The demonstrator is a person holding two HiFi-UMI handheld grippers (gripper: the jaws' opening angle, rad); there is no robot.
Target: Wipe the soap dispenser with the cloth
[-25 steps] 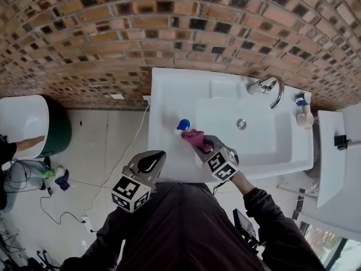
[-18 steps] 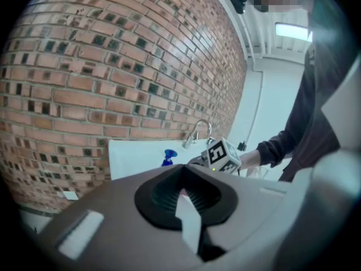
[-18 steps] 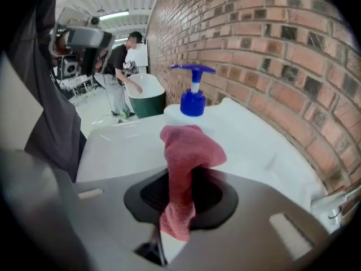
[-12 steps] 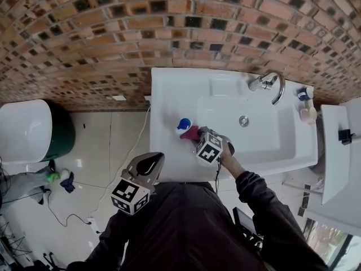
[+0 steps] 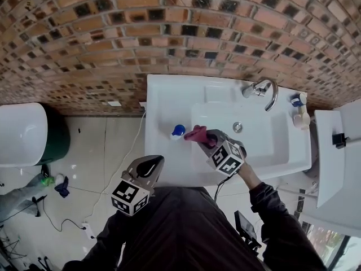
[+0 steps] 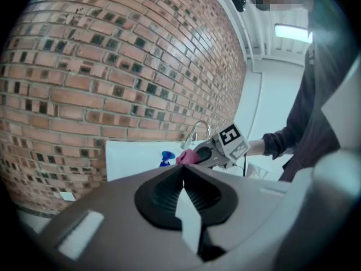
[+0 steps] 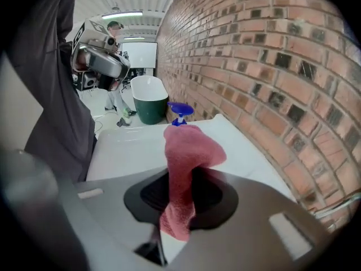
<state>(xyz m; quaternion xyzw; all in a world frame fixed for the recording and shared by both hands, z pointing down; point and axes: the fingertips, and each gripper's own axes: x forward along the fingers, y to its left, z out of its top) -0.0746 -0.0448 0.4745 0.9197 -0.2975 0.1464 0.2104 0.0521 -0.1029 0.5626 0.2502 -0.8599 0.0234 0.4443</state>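
Note:
A soap dispenser (image 5: 177,131) with a blue pump top stands on the left ledge of the white sink (image 5: 163,97); its blue top also shows in the left gripper view (image 6: 165,158) and in the right gripper view (image 7: 179,112). My right gripper (image 5: 206,138) is shut on a pink cloth (image 5: 196,133), which bulges out past the jaws (image 7: 189,151). The cloth sits just right of the dispenser, a small gap between them. My left gripper (image 5: 151,165) hangs below the sink's front edge, shut with nothing in it (image 6: 183,182).
A chrome tap (image 5: 264,90) curves over the basin with its drain (image 5: 237,127). Two small bottles (image 5: 299,109) stand at the sink's right end. A brick wall (image 5: 169,33) runs behind. A white and green tub (image 5: 28,134) sits on the floor at left, with cables nearby.
My right gripper pushed the cloth up against the dispenser half a second ago, then drew back to the right, leaving a gap. The left gripper stayed still.

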